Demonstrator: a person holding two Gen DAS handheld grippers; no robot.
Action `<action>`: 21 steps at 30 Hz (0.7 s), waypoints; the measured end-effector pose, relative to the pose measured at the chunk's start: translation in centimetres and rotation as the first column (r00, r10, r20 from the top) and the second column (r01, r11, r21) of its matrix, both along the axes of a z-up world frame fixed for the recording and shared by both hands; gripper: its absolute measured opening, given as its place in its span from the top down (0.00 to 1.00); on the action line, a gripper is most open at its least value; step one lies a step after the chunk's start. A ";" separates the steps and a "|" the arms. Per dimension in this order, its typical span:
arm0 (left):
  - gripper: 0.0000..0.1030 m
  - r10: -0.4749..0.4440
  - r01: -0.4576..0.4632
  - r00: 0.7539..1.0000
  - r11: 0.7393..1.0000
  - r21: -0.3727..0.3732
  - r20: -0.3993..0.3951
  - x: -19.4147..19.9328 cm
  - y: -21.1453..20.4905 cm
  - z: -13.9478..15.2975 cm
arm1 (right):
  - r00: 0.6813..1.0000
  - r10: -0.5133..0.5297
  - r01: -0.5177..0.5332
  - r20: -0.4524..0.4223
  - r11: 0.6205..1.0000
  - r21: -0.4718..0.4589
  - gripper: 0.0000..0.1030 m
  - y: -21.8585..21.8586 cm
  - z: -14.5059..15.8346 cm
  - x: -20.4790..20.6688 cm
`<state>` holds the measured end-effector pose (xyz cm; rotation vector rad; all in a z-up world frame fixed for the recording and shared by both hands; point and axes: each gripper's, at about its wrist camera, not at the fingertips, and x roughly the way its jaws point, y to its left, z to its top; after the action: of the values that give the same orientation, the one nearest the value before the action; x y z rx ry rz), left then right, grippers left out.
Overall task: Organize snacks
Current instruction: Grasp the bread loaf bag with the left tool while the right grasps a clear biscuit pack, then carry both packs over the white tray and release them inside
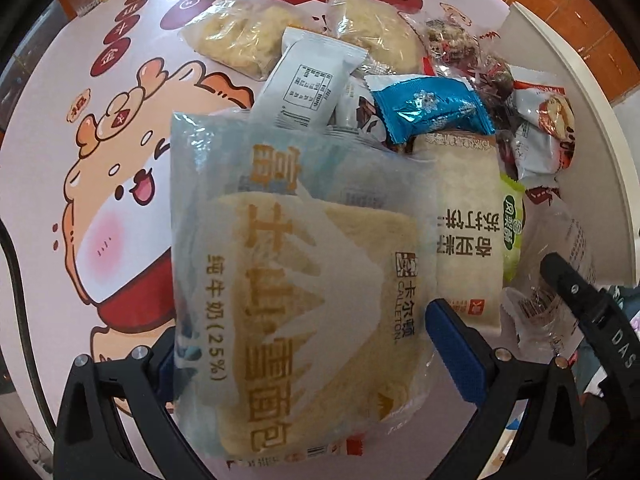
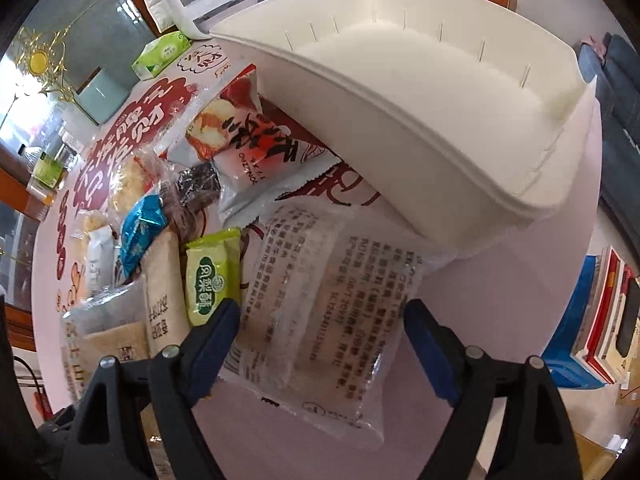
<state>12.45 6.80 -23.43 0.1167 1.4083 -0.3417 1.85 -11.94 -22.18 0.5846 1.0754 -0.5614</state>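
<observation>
Pale-blue wrapper of a bread pack (image 1: 296, 280) fills the left wrist view, lying on the pink printed tablecloth (image 1: 120, 80). Left gripper (image 1: 300, 344) points steeply down over it, jaws spread wide, one blue pad at each side edge of the pack; whether the pads touch the wrapper I cannot tell, no squeeze visible. Snack pile runs toward 12 o'clock from the bread: white sachet (image 1: 308, 80), blue foil pack (image 1: 432, 108), cracker pack (image 1: 468, 220) just beside the bread at 3 o'clock, clear bags of yellow puffed pieces (image 1: 240, 40) farthest out.

Right wrist view: right gripper (image 2: 320, 344) also wide open, straddling a clear printed packet (image 2: 328, 320) lying flat on the cloth. Left pad lies at the packet's left edge, right pad stands apart from it; nothing gripped. Green pineapple-cake pack (image 2: 212, 276) just beside the packet at 9 o'clock. White plastic bin (image 2: 400, 120) at 12 to 1 o'clock, tilted, nothing visible inside. Red-and-white snack bag (image 2: 248, 148) lies at the bin's lower-left edge.
</observation>
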 end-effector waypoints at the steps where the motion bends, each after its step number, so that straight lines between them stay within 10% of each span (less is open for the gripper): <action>1: 0.00 0.006 -0.006 1.000 1.000 -0.004 -0.009 0.1 -0.1 -0.3 | 1.000 -0.003 0.003 -0.005 1.000 -0.002 0.16 0.0 -0.1 0.1; 7: 0.00 0.008 -0.008 1.000 1.000 -0.014 -0.006 -0.2 -0.4 -1.3 | 0.998 0.006 -0.007 -0.057 1.000 -0.005 0.15 0.2 -1.1 0.6; 15: 0.55 -0.046 0.048 0.998 0.996 -0.078 0.036 -1.1 0.7 0.6 | 0.992 0.120 -0.122 -0.039 0.991 -0.050 0.40 2.3 0.2 0.8; 21: 0.68 -0.032 0.041 0.997 0.991 -0.126 0.070 -1.6 2.1 3.2 | 0.970 0.243 -0.238 0.032 0.966 -0.103 0.42 4.6 4.3 0.8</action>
<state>10.89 8.93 -20.28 0.0496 1.3150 -0.4529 2.66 -7.35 -17.89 0.3714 1.0522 -0.3845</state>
